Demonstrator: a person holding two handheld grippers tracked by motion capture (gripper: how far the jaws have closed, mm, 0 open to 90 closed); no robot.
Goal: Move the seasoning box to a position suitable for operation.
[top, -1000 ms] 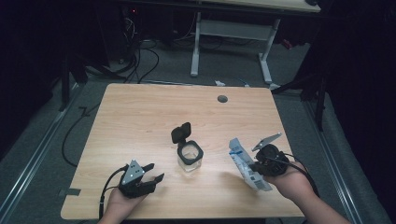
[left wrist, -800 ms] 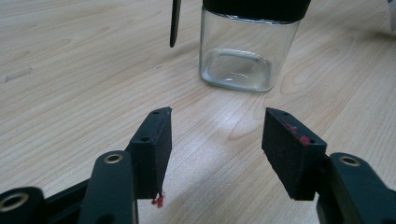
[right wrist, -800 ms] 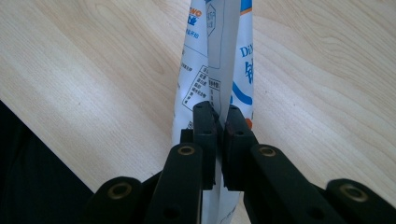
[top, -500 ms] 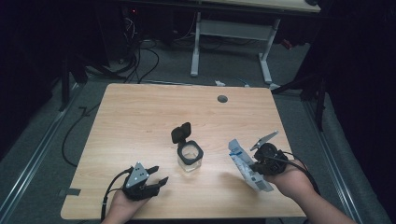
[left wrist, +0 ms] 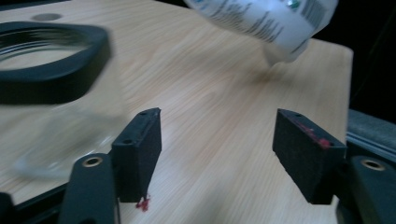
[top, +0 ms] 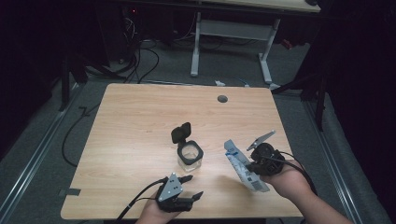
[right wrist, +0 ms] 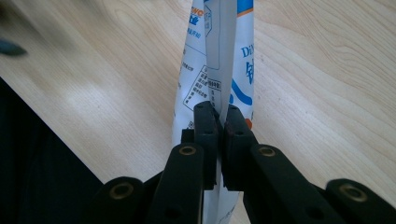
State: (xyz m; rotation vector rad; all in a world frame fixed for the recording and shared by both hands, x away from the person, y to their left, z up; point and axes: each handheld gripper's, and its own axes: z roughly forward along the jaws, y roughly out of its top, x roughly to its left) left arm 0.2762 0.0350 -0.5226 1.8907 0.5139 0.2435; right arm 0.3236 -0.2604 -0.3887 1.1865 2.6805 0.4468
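Observation:
A clear jar [top: 189, 158] with a black square rim and an open flip lid [top: 181, 133] stands at the table's middle front. My left gripper [top: 194, 185] hovers near the front edge just below the jar; its jaws have just been opening and stand open with nothing between them. In the left gripper view the jar's rim [left wrist: 46, 60] is close at the left of the gripper [left wrist: 219, 140], and the pouch [left wrist: 266, 18] is farther off. My right gripper [top: 251, 164] is shut on a white and blue pouch [top: 236, 156] and holds it tilted above the table. In the right gripper view the gripper [right wrist: 219, 126] pinches the pouch [right wrist: 219, 56] at its back seam.
A round cable hole [top: 222, 99] sits at the wooden table's [top: 140, 121] far side. Beyond the table stand a white desk frame [top: 233, 28] and cables on the floor [top: 140, 60]. The front edge is close under both hands.
My left gripper has moved right along the front edge to just below the jar, and its jaws have spread wider. The right gripper and the pouch have hardly moved.

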